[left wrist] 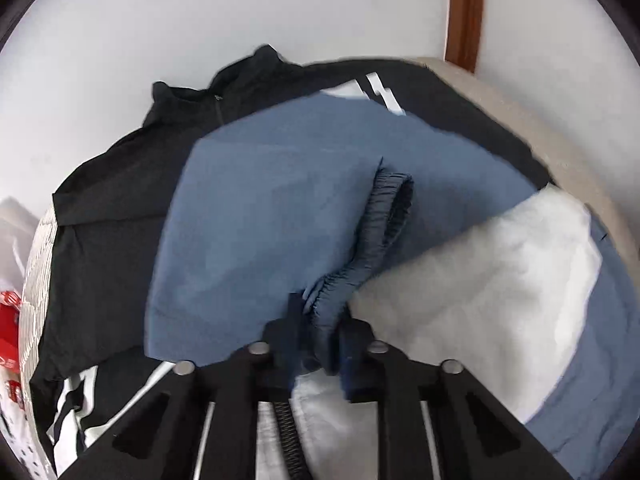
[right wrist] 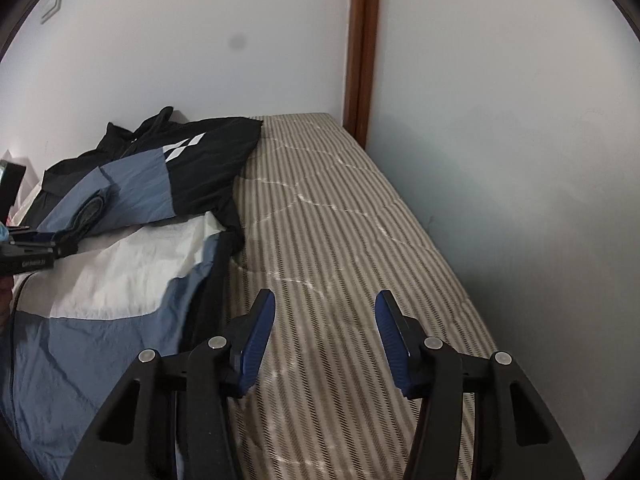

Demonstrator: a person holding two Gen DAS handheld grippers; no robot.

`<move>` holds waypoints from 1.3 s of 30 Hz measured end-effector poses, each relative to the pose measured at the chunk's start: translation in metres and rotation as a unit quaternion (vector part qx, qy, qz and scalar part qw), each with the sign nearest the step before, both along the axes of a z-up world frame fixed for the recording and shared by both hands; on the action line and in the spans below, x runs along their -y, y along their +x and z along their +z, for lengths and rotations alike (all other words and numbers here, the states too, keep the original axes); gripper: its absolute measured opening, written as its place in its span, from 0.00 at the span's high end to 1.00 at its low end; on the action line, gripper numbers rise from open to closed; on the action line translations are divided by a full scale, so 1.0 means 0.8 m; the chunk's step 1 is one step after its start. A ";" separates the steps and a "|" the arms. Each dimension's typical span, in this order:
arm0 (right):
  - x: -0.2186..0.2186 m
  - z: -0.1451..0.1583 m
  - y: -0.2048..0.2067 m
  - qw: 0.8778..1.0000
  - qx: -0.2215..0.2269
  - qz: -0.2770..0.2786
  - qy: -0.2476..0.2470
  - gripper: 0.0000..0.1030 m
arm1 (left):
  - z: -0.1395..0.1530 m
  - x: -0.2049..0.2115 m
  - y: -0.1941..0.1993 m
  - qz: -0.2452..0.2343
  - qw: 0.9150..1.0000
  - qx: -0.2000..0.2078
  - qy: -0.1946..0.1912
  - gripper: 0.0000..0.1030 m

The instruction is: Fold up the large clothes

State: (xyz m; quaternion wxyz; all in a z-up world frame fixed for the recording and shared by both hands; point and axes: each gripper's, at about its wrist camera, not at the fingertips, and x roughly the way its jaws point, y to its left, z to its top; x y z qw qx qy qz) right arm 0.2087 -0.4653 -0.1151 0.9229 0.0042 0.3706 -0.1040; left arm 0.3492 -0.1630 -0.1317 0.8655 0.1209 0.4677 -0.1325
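Note:
A large jacket (left wrist: pixel 260 220) in black, slate blue and white lies spread on a striped mattress (right wrist: pixel 360 220). One sleeve is folded across the blue chest panel, and its elastic cuff (left wrist: pixel 384 216) runs down to my left gripper (left wrist: pixel 320 320). That gripper is shut on the cuff's gathered fabric. The right wrist view shows the same jacket (right wrist: pixel 132 184) at the left, with the left gripper (right wrist: pixel 60 246) at its edge. My right gripper (right wrist: pixel 325 320) hangs open over bare mattress just right of the jacket's hem, with nothing between its blue pads (right wrist: pixel 256 344).
White walls close the bed in at the back and right. A brown wooden frame (right wrist: pixel 362 40) stands in the far corner. Red-and-white packaging (left wrist: pixel 10 320) lies beyond the jacket's left side. Bare striped mattress stretches to the right of the jacket.

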 end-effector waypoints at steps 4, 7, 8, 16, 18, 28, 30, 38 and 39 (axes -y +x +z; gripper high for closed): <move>-0.031 0.017 0.011 1.000 0.003 0.023 -0.019 0.50 | 0.048 -0.052 -0.002 0.023 0.999 0.040 -0.024 0.89; -0.066 0.036 0.026 0.998 0.015 0.050 -0.029 0.50 | 0.074 -0.102 0.007 0.054 0.996 0.056 -0.040 0.89; -0.074 0.038 0.030 0.998 0.017 0.055 -0.031 0.50 | 0.079 -0.119 0.010 0.068 0.995 0.059 -0.047 0.89; -0.148 0.039 0.100 0.991 0.029 0.100 -0.079 0.50 | 0.073 -0.245 0.040 0.157 0.982 0.047 -0.091 0.90; -0.151 0.033 0.121 0.992 0.023 0.100 -0.079 0.50 | 0.061 -0.258 0.044 0.166 0.981 0.039 -0.095 0.90; -0.144 -0.024 0.203 0.991 -0.050 0.093 -0.083 0.41 | -0.002 -0.290 0.056 0.202 0.975 -0.009 -0.093 0.76; -0.144 -0.035 0.210 0.990 -0.064 0.086 -0.092 0.42 | 0.002 -0.287 0.053 0.204 0.976 0.001 -0.079 0.75; -0.131 -0.008 0.176 0.996 -0.042 0.068 -0.042 0.41 | 0.036 -0.283 0.025 0.191 0.978 0.032 -0.074 0.75; -0.131 0.000 0.166 0.996 -0.036 0.070 -0.038 0.41 | 0.041 -0.282 0.018 0.188 0.979 0.037 -0.072 0.75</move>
